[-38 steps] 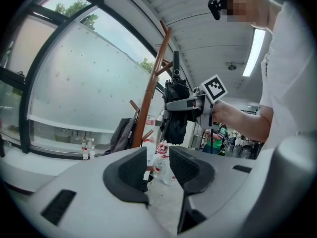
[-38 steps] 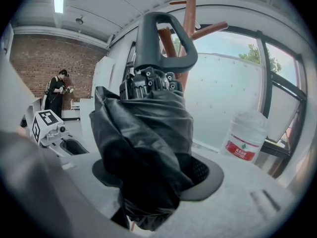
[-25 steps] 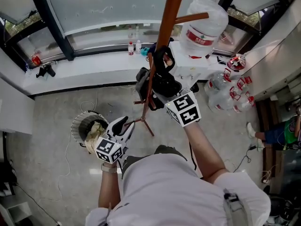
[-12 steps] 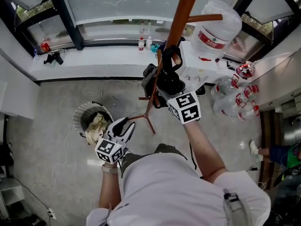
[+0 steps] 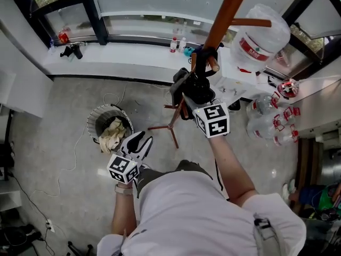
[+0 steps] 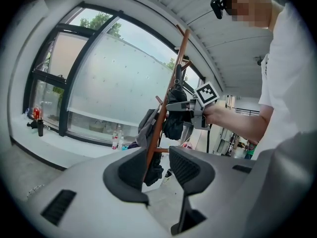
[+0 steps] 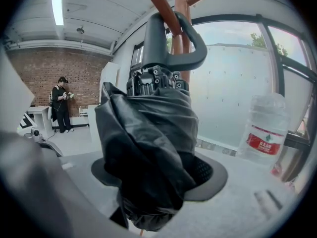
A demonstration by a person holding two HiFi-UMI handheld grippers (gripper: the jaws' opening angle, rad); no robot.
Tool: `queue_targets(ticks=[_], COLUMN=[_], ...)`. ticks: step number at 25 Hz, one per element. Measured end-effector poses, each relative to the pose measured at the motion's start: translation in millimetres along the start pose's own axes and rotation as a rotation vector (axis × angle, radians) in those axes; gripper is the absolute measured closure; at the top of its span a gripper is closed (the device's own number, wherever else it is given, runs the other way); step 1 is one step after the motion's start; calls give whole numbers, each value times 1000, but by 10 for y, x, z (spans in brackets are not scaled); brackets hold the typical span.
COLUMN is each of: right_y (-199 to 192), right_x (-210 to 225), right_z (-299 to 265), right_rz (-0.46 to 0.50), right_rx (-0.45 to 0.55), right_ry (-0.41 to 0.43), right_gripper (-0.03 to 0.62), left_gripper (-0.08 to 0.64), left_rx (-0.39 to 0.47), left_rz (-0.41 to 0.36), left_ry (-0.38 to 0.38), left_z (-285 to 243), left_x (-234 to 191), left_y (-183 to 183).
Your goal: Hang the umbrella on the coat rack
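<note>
The folded black umbrella hangs against the brown coat rack pole. Its curved handle is hooked over a slanted wooden peg. My right gripper is shut on the umbrella's bundled fabric; its jaws have just been opening, with the fabric still filling the gap and lying against the right pad. My left gripper is lower and to the left, away from the rack, open with nothing between its pads. In the left gripper view the rack and umbrella stand farther off.
A wire waste basket with crumpled paper stands on the floor at the left. A big water jug sits behind the rack, with several more bottles on the floor. A dark garment hangs on the rack. The white window ledge runs behind.
The head view has swung, shifting the rack up and right. My right gripper has sunk a little with the umbrella, and the handle now rests on the peg. The left gripper has dropped slightly.
</note>
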State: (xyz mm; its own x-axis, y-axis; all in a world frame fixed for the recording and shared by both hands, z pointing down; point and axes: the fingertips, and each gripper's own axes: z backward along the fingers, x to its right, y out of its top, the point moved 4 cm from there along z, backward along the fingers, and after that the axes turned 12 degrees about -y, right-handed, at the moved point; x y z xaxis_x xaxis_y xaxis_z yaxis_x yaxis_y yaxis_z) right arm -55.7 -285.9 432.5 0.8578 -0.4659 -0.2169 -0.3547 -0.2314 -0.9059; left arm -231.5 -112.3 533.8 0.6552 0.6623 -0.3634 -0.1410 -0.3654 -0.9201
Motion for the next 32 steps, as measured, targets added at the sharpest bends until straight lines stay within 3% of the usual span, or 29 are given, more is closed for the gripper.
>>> queue_targets(ticks=[17, 23, 32], right_y=[19, 40, -7], right_x=[-127, -173, -187], right_z=[-45, 51, 211], right_rz=[18, 26, 13], right_rx=[82, 124, 128], right_ry=[-29, -26, 20], right_gripper=[244, 193, 189], left_gripper=[434, 434, 434], left_rx=[10, 2, -10], left_rz=[40, 39, 31], left_ry=[114, 105, 61], left_z=[209, 221, 120], left_x=[175, 233, 281], left_y=[-166, -194, -180])
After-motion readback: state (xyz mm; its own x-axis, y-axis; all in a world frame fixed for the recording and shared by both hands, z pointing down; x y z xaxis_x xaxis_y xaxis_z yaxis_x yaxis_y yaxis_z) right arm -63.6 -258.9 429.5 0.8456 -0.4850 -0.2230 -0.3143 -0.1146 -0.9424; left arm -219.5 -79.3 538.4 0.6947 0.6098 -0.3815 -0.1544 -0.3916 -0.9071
